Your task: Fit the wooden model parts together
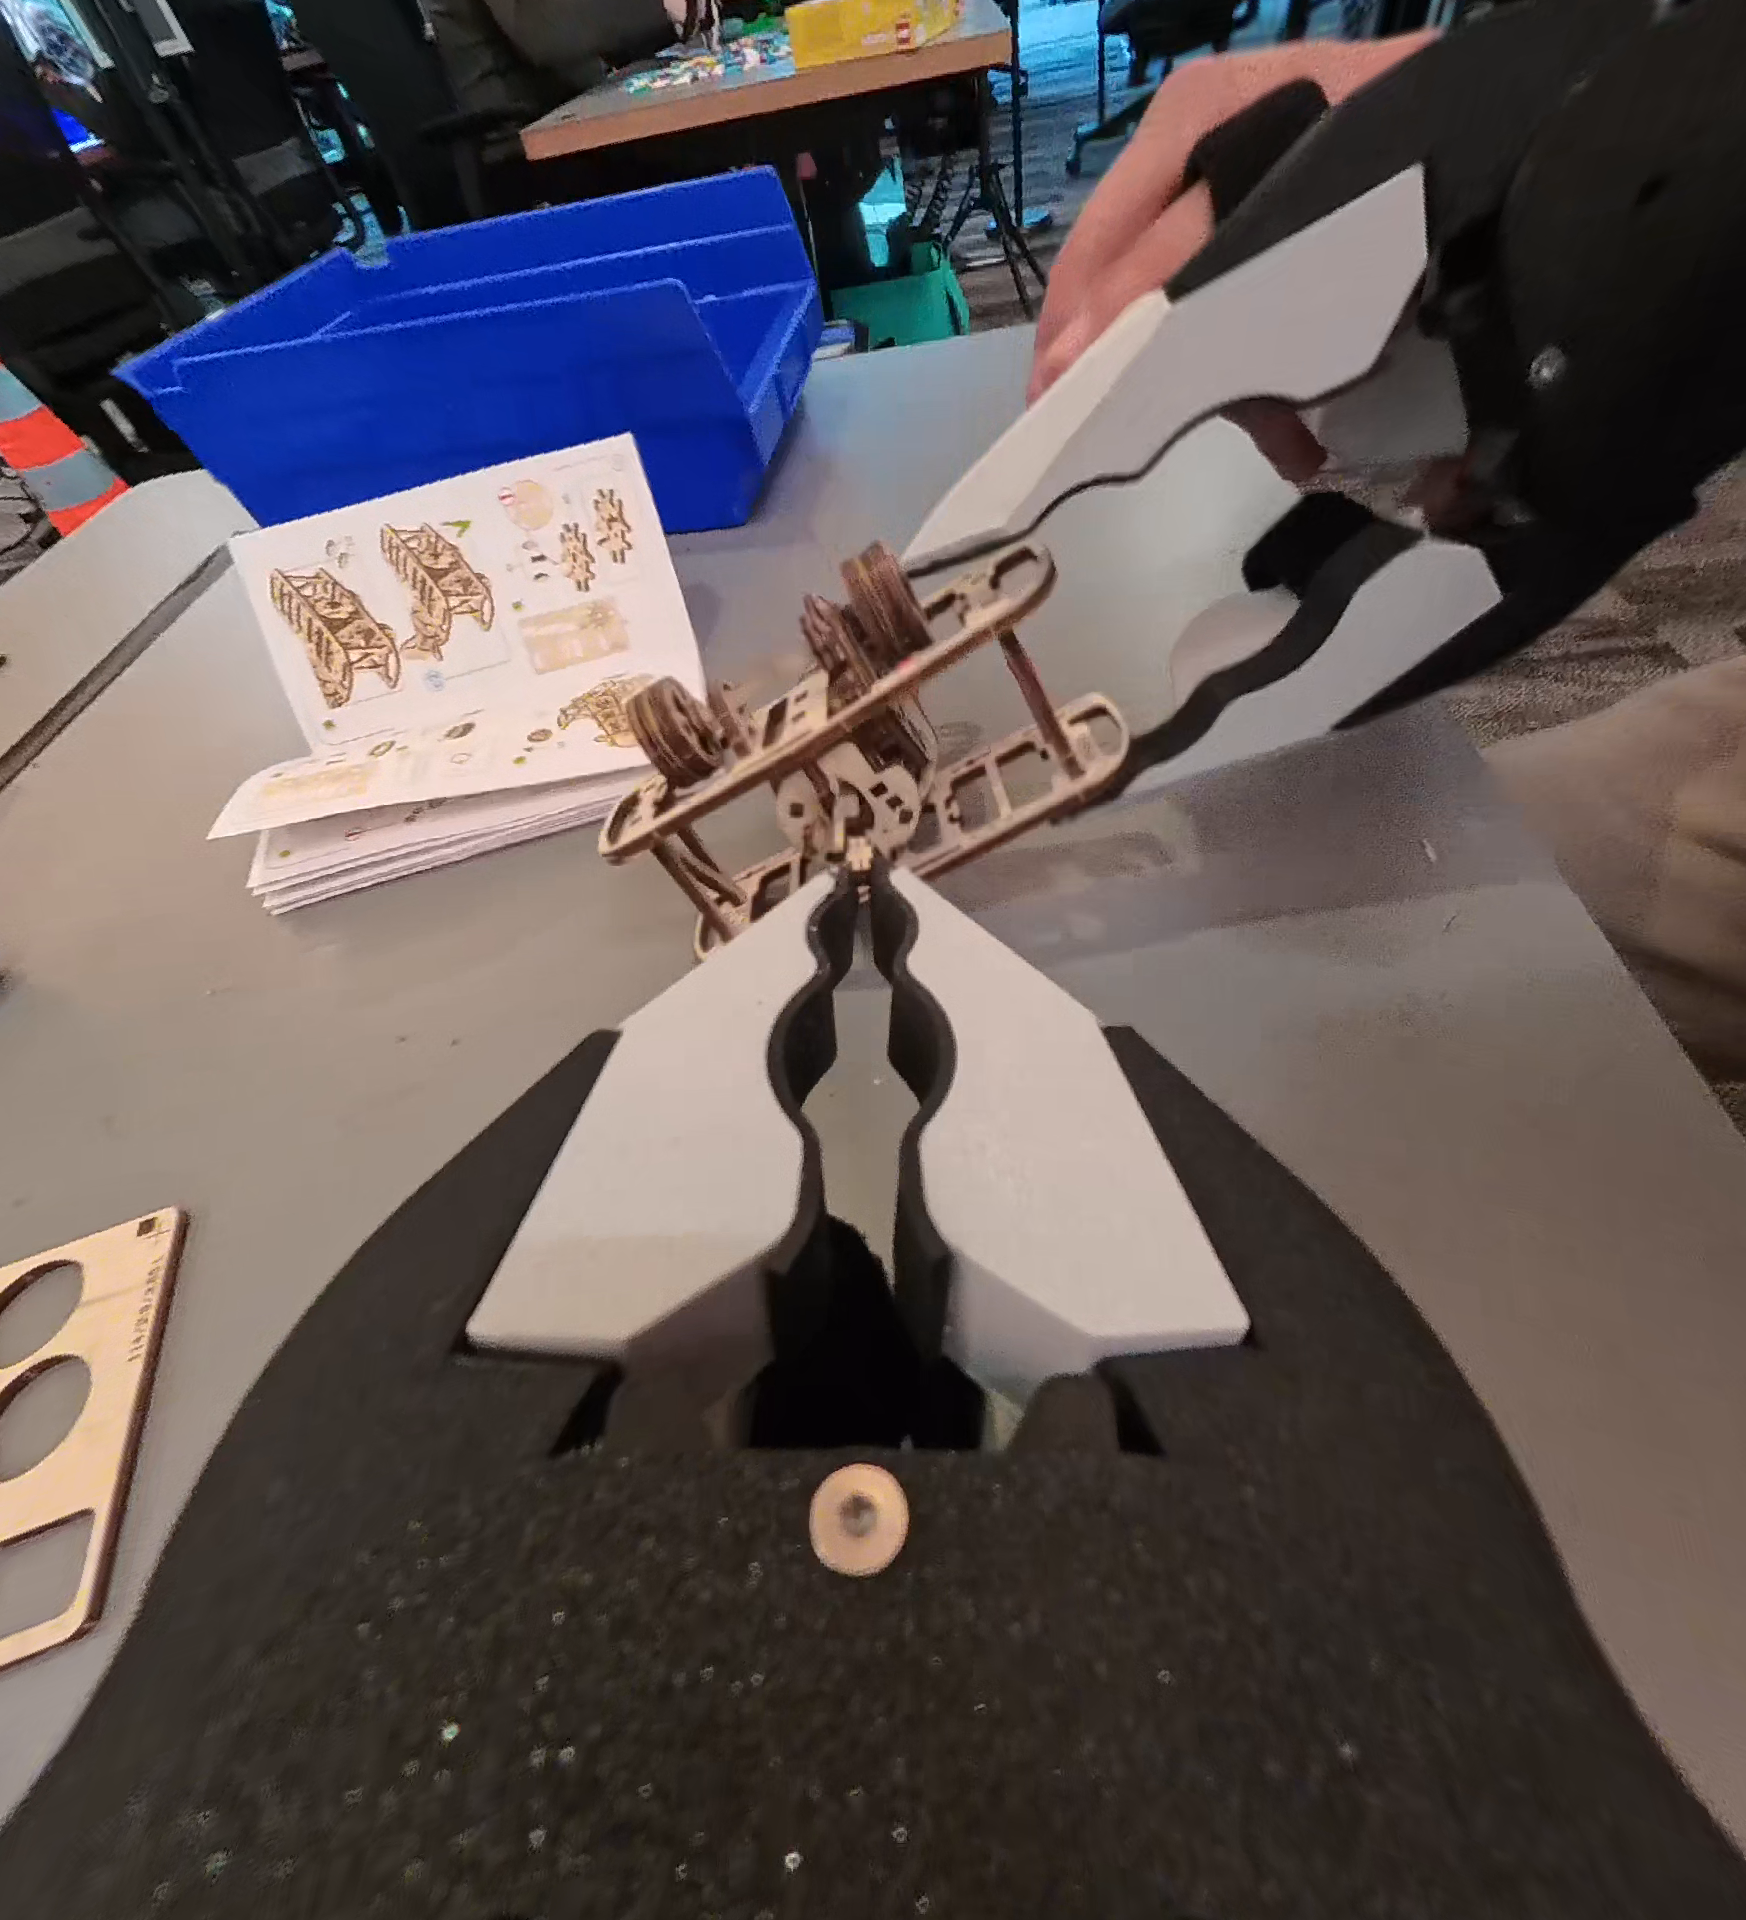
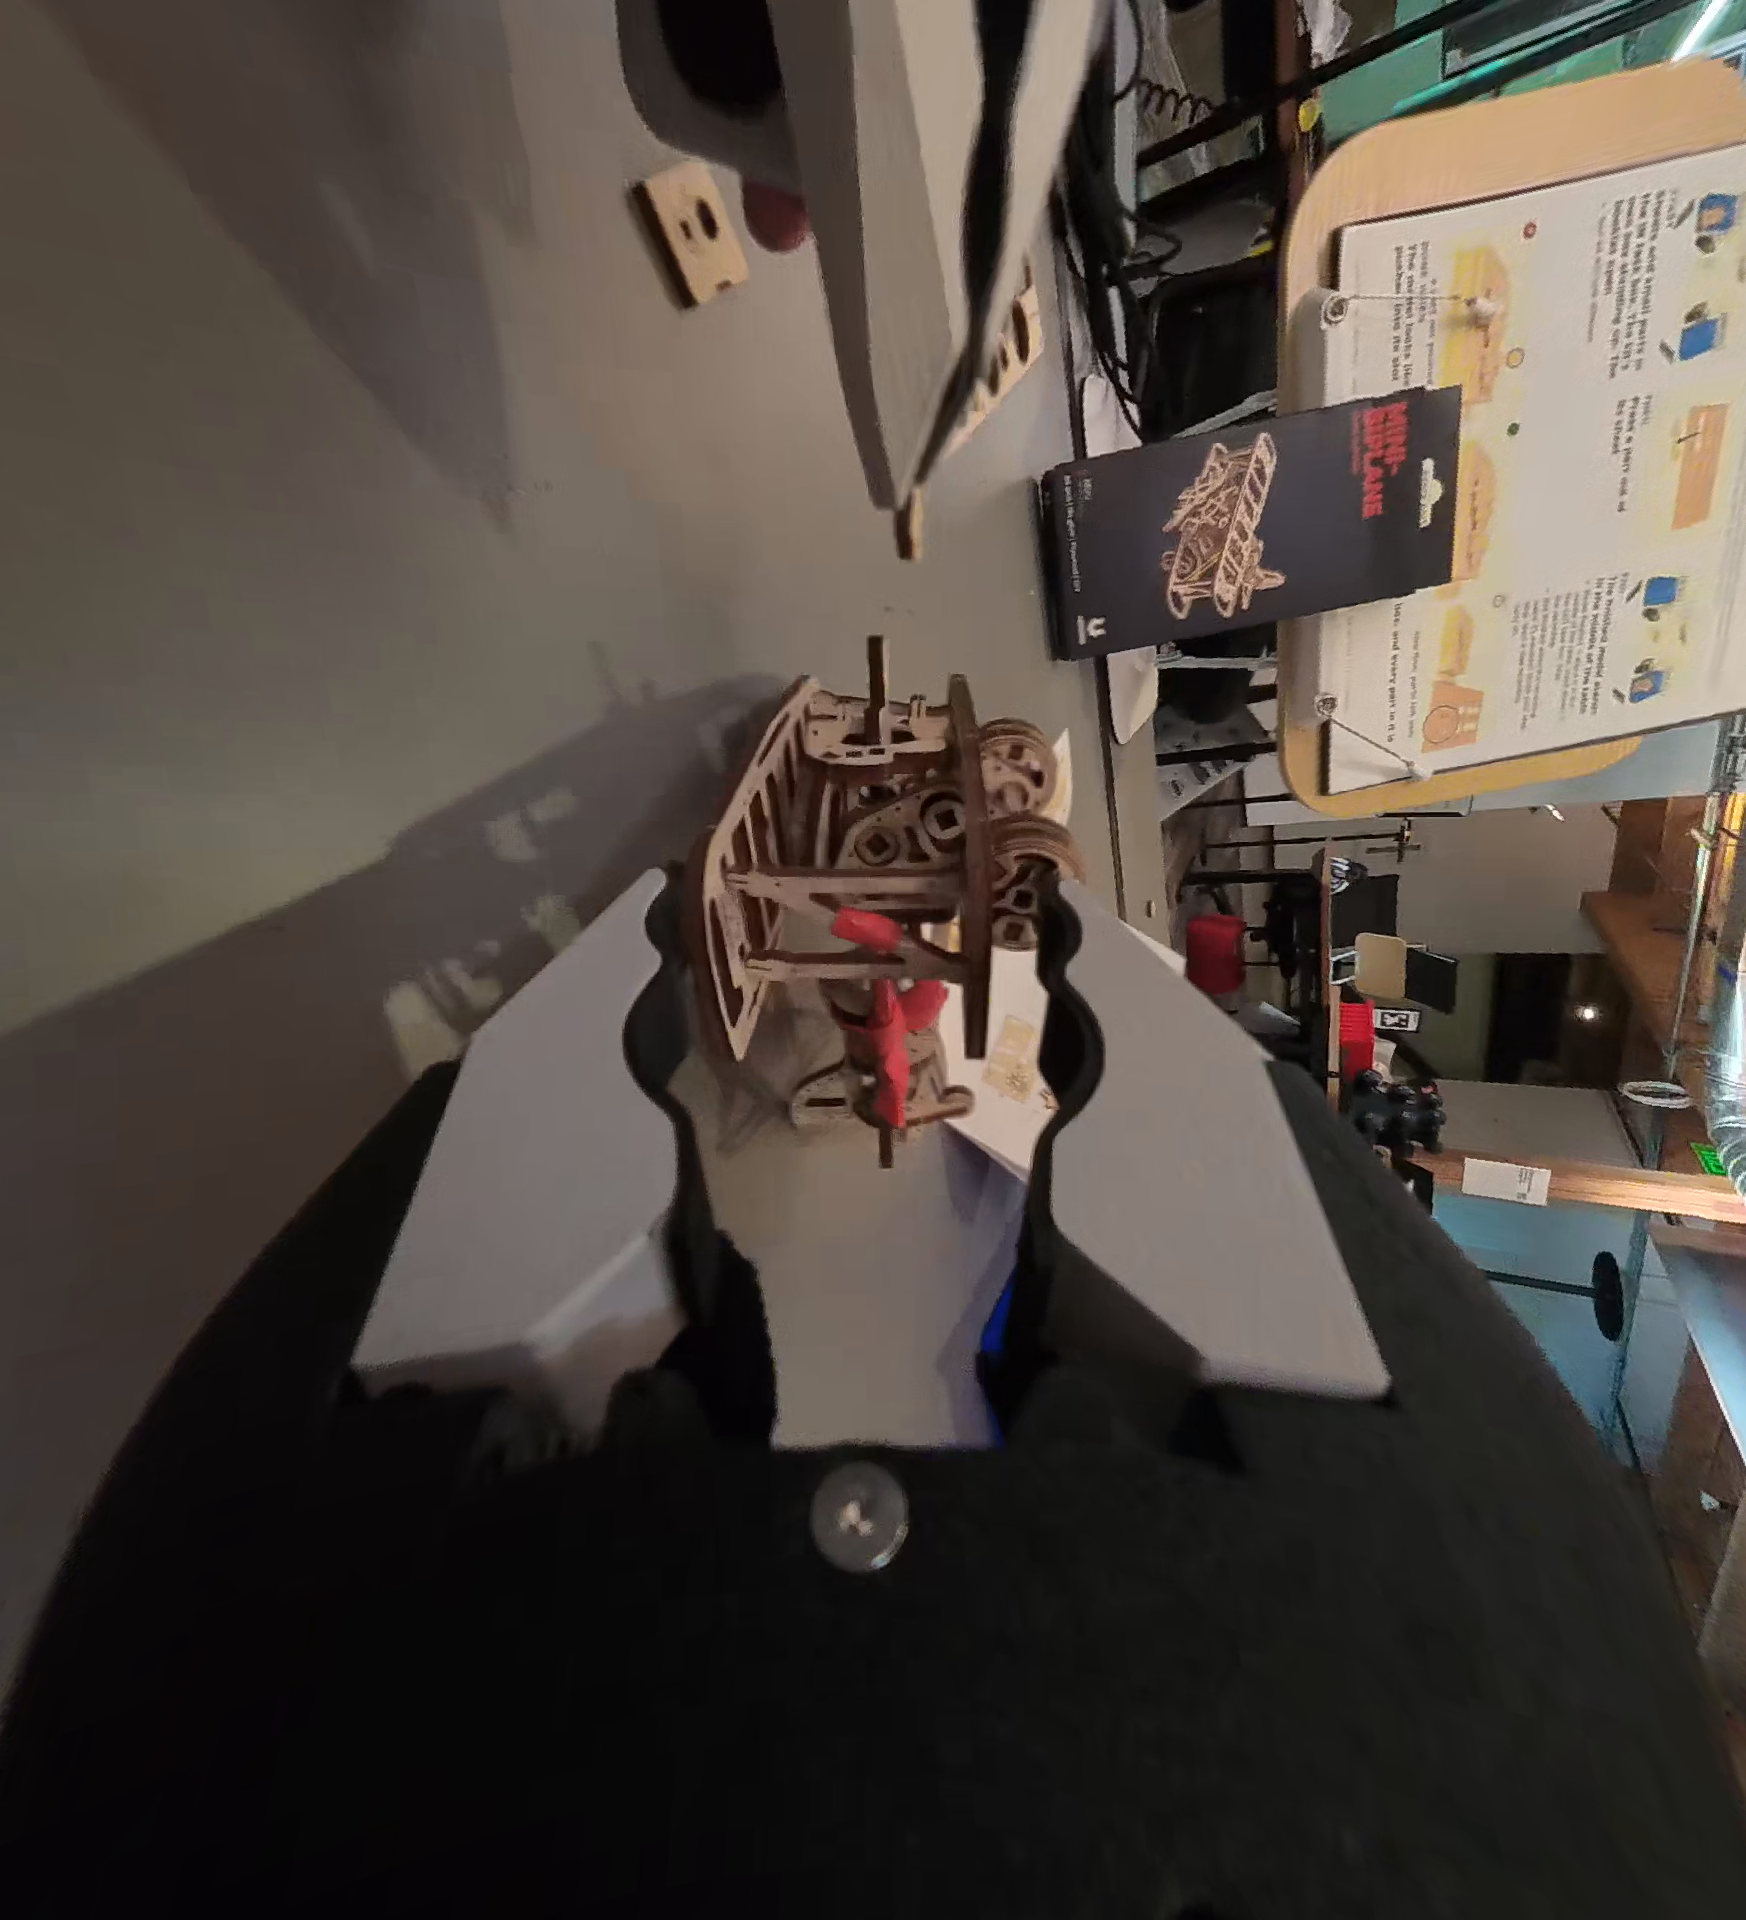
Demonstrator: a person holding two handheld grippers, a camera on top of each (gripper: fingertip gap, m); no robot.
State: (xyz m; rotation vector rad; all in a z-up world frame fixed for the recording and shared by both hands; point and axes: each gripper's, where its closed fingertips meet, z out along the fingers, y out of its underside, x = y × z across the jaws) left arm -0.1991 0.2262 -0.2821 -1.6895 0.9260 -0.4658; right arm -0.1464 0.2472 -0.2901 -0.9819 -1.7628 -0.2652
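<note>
The wooden biplane model [image 1: 848,727] is held tilted above the grey table [image 1: 1316,1039]. My right gripper [image 1: 1030,675] comes in from the upper right and is shut across the model's two wings. In the right wrist view the model [image 2: 848,862], with red parts, sits between that gripper's [image 2: 861,904] fingers. My left gripper [image 1: 858,883] is nearly closed, pinching a small wooden piece [image 1: 858,857] at its tips, right at the model's body. In the right wrist view the left gripper [image 2: 905,499] enters from the top and its piece [image 2: 908,535] hangs just short of the model.
A blue bin [image 1: 495,353] stands at the back, with an open instruction booklet [image 1: 464,644] in front of it. A wooden sheet with cut-outs [image 1: 17,1434] lies at the left. The black kit box [image 2: 1253,530] and an instruction board [image 2: 1575,436] are beyond the model. A hand [image 1: 1129,208] holds the right gripper. Spacing between my two grippers at the tips: around 7 cm.
</note>
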